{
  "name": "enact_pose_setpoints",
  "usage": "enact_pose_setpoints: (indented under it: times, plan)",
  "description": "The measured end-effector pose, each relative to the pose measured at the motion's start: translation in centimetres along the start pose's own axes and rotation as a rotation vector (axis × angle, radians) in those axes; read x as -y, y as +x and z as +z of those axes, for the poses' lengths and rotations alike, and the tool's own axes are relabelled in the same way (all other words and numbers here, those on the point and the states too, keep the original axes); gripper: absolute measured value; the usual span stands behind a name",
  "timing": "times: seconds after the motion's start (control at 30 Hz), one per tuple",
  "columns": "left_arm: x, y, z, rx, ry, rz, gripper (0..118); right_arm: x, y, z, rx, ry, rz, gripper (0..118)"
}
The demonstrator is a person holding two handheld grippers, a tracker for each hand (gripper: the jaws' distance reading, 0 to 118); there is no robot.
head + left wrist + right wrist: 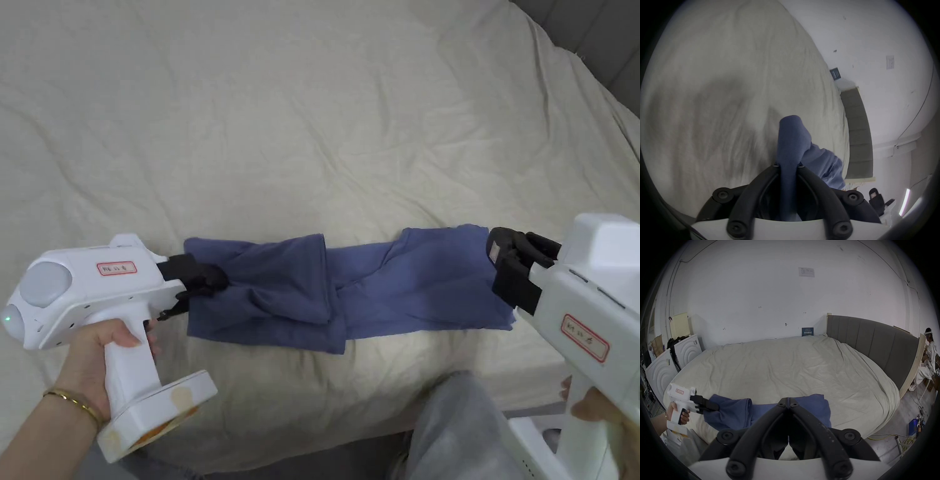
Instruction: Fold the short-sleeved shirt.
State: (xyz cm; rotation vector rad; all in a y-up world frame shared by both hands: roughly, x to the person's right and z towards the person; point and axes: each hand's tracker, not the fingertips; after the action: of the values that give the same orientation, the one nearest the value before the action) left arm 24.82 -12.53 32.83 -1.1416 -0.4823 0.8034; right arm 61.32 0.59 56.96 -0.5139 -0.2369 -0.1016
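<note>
A blue short-sleeved shirt (pixel 375 287) lies bunched into a long band across the near part of the bed, one sleeve folded over the middle. My left gripper (pixel 209 281) holds its left end; in the left gripper view the jaws (pixel 788 165) are shut with blue cloth (pixel 792 141) running up between them. My right gripper (pixel 497 262) sits at the shirt's right end. In the right gripper view its jaws (pixel 788 400) are pressed together on a thin edge of the shirt (pixel 737 412), with the left gripper (pixel 716 406) farther off.
The cream bed sheet (pixel 312 125) is wrinkled and broad beyond the shirt. The bed's front edge runs just below the shirt, beside a grey-trousered knee (pixel 456 419). A grey headboard (pixel 867 337) stands on the right, white panels (pixel 661 369) on the left. A person (pixel 929 353) sits beyond the headboard.
</note>
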Motion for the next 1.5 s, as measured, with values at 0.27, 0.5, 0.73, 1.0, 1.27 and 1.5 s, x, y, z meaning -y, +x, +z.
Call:
enact_pose_setpoints:
  times: [0.27,0.5,0.73,1.0,1.27,1.5]
  plan:
    - [-4.4,0.4,9.4,-0.361,0.174,-0.16,9,-0.3,-0.1,0.0,-0.03,0.011,-0.005,2]
    - [-4.2,5.7,14.8,-0.569,0.278,-0.291,9,-0.8,-0.8,-0.4,-0.061,0.022,-0.009,2]
    - [0.1,13.0,9.6,-0.465,0.151,-0.494,10,-0.7,-0.8,0.2,-0.069,0.041,-0.026,2]
    - [4.2,15.1,-2.1,-0.437,-0.023,-0.53,36,0.4,1.7,1.8,-0.004,0.035,-0.059,2]
    - [5.6,14.3,-6.4,-0.262,-0.161,-0.415,56,1.1,3.6,2.7,0.048,0.028,-0.091,2]
    - [8.4,14.8,-3.0,-0.288,0.223,-0.808,1,1.5,3.6,2.0,0.039,0.026,-0.099,2]
